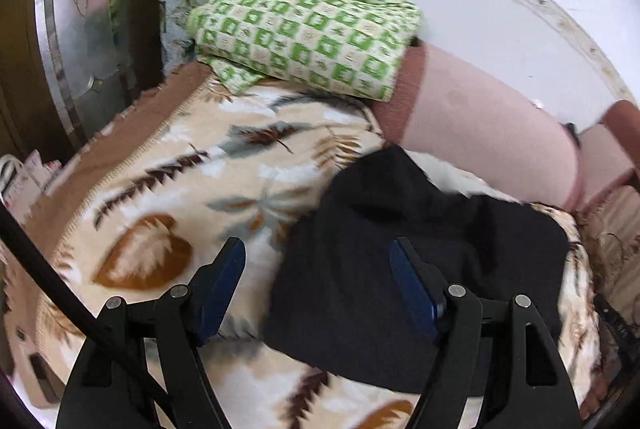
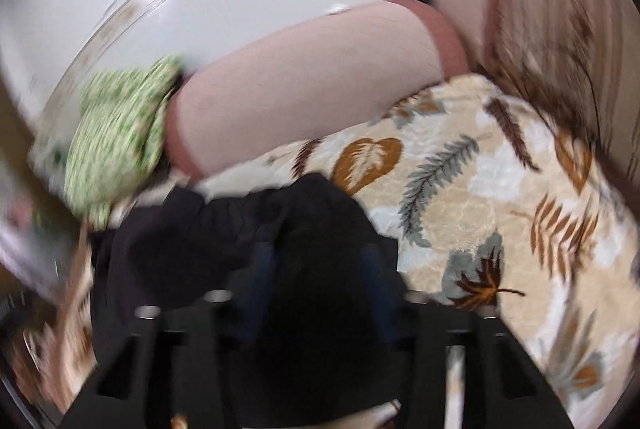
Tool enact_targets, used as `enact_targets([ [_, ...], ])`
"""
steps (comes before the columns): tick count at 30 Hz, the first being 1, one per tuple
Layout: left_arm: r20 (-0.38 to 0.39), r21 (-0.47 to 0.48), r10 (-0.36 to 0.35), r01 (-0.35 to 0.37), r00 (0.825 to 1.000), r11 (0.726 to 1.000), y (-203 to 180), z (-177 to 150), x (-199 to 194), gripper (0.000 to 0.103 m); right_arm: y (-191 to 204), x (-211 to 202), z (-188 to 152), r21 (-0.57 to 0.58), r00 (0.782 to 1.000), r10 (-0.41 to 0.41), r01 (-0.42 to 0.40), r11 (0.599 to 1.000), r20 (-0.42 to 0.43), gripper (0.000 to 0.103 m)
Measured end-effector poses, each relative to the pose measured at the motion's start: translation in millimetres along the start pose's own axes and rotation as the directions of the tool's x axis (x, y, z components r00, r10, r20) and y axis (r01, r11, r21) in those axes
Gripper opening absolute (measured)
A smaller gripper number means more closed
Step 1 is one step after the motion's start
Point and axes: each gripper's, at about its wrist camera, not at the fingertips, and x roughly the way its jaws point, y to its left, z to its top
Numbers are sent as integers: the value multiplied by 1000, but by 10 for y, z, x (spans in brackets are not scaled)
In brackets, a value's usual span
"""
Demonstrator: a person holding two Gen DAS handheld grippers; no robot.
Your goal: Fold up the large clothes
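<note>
Black garment (image 1: 420, 249): lies in a compact, roughly squared heap on the leaf-print blanket (image 1: 168, 197) that covers the bed. Edges look doubled over; judged to be at or near a finished fold, though the black cloth hides the layer lines. In the right wrist view it fills the lower centre, with the far edge bunched and uneven.

Left gripper (image 1: 318, 249): fingers (image 1: 230, 269) spread wide, nothing between the blue pads. One pad sits over the blanket, the other over the garment's near edge; both look clear of the cloth. Probable reason: let go and standing off so the fold is not dragged.

Right gripper (image 2: 316, 261): view heavily smeared. Fingers stand partly apart and the black cloth lies behind and between them; whether the pads press on it cannot be told.

Surroundings: a green-and-white checked cloth (image 1: 304, 25) is already folded and parked at the far end of the bed, well apart from the garment, probably to keep the working area free. A pink bolster (image 1: 484, 121) lies along the white wall (image 1: 500, 13). At the far left, a wooden door with patterned glass (image 1: 76, 9).

Risk: the bunched far edge may need smoothing before stacking.
</note>
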Motion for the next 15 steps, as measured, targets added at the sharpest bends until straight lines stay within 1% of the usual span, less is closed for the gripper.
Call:
enact_targets([
  [2, 0, -9, -18, 18, 1000, 1000, -64, -174, 55, 74, 237, -60, -78, -70, 999, 39, -40, 997, -13, 31],
  [3, 1, -7, -18, 18, 1000, 1000, -103, -233, 100, 74, 290, -65, -103, -82, 998, 52, -53, 995, -18, 31],
  [5, 8, 11, -12, 12, 1000, 1000, -185, -343, 227, 74, 525, 4, -125, -115, 995, 94, -98, 989, -34, 31],
  [7, 14, 30, -14, 14, 1000, 999, -232, -426, 361, 74, 748, 148, -134, -147, 990, 125, -133, 980, -62, 31],
  [8, 15, 37, -16, 16, 1000, 999, -229, -456, 433, 74, 913, 319, -130, -179, 989, 121, -136, 974, -88, 31],
  [10, 23, 44, -3, 2, 1000, 999, -176, -503, 526, 74, 1090, 679, -111, -196, 990, 80, -102, 975, -116, 31],
  [11, 36, 43, 6, -7, 999, 999, -128, -525, 549, 74, 1145, 887, -90, -187, 989, 57, -82, 979, -136, 31],
  [12, 66, 39, 21, -24, 998, 999, -37, -551, 571, 74, 1192, 1078, -49, -176, 988, 38, -65, 982, -149, 31],
  [14, 101, 35, 74, -77, 992, 996, 89, -551, 606, 74, 1243, 1440, 52, -158, 989, -36, 12, 987, -147, 31],
  [15, 103, 34, 104, -108, 989, 994, 148, -516, 643, 74, 1234, 1564, 84, -152, 988, -64, 42, 988, -143, 31],
])
